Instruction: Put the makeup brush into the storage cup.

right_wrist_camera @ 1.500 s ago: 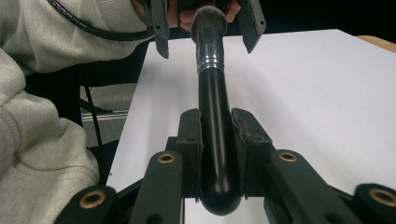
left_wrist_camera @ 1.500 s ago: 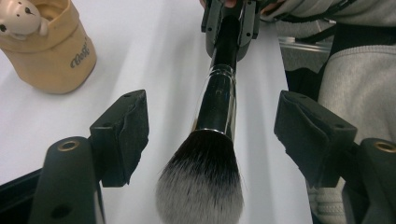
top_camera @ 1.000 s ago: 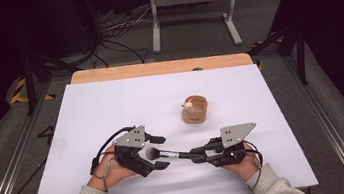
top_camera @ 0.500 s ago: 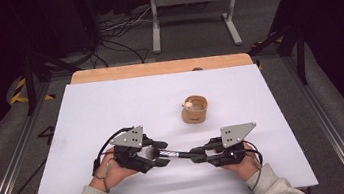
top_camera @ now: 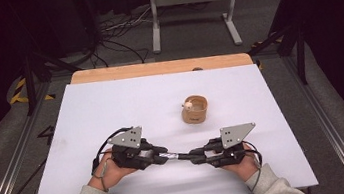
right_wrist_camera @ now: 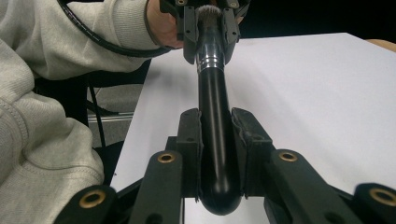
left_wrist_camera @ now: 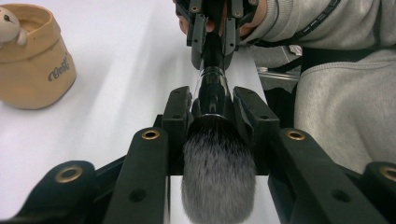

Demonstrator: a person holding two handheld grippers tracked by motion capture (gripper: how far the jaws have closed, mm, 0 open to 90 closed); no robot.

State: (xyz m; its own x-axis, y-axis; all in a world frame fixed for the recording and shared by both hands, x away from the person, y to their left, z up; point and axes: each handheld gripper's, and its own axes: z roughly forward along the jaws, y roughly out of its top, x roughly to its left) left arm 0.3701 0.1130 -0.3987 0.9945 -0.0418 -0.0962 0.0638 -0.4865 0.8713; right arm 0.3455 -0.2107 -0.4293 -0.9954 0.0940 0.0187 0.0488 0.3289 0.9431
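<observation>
A makeup brush (top_camera: 177, 155) with a black handle, silver ferrule and grey-black bristles spans the gap between my two grippers, just above the white table near its front. My left gripper (top_camera: 156, 155) has just been closing and now pinches the brush (left_wrist_camera: 212, 93) at the ferrule, the bristles pointing back toward its camera. My right gripper (top_camera: 197, 155) is shut on the handle end (right_wrist_camera: 214, 121). In the left gripper view the right gripper (left_wrist_camera: 212, 35) sits at the far end of the brush. The left gripper (right_wrist_camera: 208, 23) closes off the far end in the right gripper view.
A small tan pot (top_camera: 195, 109) with a little pale figure on its rim stands on the white table sheet (top_camera: 111, 110), behind and between the grippers; it shows at the upper left (left_wrist_camera: 35, 60) of the left gripper view. A wooden board edge (top_camera: 156, 68) runs along the back.
The left gripper's jaws have closed from wide open onto the brush's ferrule. Both hands and the brush stayed in place.
</observation>
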